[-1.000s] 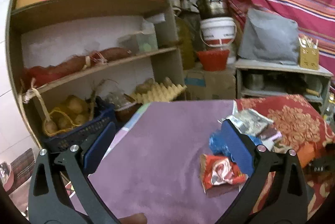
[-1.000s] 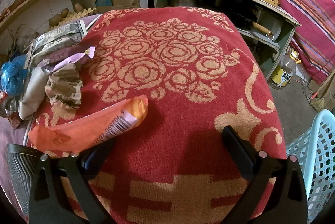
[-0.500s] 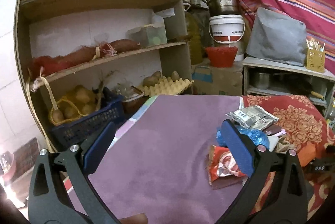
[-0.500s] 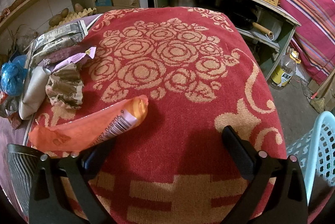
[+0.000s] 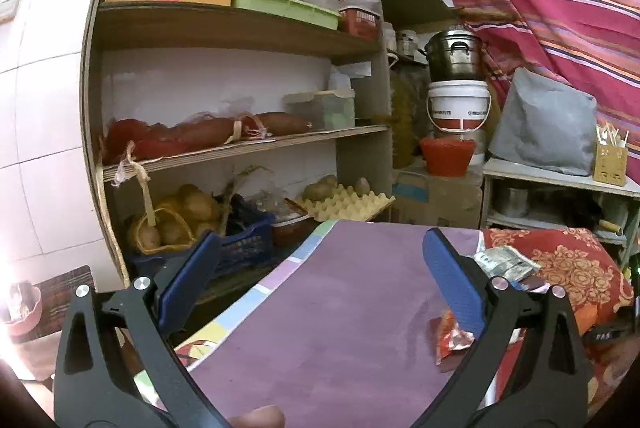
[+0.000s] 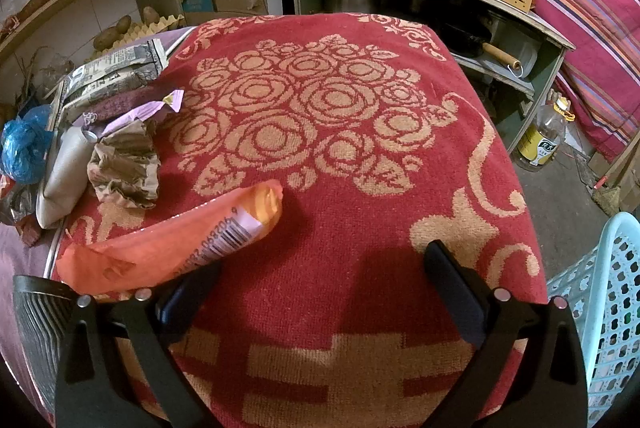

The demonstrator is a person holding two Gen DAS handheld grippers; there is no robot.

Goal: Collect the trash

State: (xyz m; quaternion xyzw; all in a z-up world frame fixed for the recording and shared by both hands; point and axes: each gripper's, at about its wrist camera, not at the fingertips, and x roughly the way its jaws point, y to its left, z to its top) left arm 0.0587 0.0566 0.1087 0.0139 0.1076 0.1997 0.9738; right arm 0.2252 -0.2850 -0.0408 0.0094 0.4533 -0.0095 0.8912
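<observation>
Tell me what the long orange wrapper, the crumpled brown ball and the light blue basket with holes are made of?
The long orange wrapper looks like thin plastic film: smooth, slightly glossy, with a printed barcode. The crumpled brown ball seems to be paper: dull, with sharp creases. The light blue basket with holes looks like stiff moulded plastic, judging by its even grid of holes.
</observation>
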